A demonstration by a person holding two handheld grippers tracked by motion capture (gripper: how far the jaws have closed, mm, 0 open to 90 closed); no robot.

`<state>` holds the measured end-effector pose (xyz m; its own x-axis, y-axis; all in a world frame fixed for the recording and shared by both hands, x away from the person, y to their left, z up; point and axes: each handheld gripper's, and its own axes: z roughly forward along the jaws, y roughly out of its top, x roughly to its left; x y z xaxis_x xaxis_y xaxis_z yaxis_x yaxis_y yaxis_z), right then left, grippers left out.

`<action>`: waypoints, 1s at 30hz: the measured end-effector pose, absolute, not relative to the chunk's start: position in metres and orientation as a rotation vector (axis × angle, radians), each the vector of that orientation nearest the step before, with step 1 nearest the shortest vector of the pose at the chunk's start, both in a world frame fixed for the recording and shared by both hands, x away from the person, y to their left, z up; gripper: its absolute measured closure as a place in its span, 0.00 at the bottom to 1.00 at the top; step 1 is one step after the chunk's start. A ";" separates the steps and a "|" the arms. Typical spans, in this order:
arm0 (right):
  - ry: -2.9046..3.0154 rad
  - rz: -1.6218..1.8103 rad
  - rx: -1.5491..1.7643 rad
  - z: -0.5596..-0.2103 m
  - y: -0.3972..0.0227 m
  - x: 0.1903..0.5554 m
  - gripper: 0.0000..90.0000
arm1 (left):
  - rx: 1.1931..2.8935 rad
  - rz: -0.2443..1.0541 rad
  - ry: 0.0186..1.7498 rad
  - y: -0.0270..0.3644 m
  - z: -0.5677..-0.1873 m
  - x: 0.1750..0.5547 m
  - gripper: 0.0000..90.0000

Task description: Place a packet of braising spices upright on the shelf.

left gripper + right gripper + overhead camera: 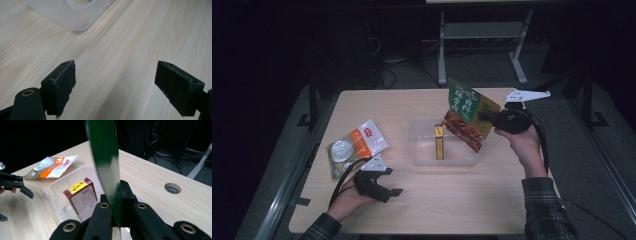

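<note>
Green pouch (105, 152) edge-on, label hidden

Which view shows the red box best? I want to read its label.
The right gripper view: the red box shows its broad face, standing in the bin. The high view gives its narrow top edge.

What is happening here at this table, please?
A person is putting packets into a clear plastic container on a wooden table. The right gripper is shut on a green snack packet and holds it above the container, where a red and yellow box already stands on its edge. The left gripper is open with nothing between its jaws, low over the table near an orange and white packet that lies outside the container.
</note>
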<state>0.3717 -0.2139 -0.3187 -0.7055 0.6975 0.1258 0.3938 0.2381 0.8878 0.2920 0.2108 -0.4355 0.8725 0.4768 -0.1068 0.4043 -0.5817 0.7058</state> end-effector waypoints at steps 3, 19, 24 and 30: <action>2.218 1.467 1.021 -0.321 -0.216 0.372 1.00 | 2.266 0.117 0.626 0.210 -0.436 0.292 0.18; 2.197 1.449 1.022 -0.321 -0.217 0.368 1.00 | 2.272 0.110 0.601 0.207 -0.435 0.290 0.18; 2.183 1.448 1.015 -0.318 -0.217 0.367 1.00 | 2.271 0.110 0.599 0.207 -0.435 0.290 0.18; 2.193 1.411 1.022 -0.321 -0.211 0.367 1.00 | 2.276 0.107 0.593 0.207 -0.434 0.290 0.18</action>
<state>0.3672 -0.2114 -0.3213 -0.6840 0.7233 0.0954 0.3866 0.2485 0.8881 0.2900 0.2067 -0.4341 0.8883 0.4474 -0.1038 0.3832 -0.5976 0.7043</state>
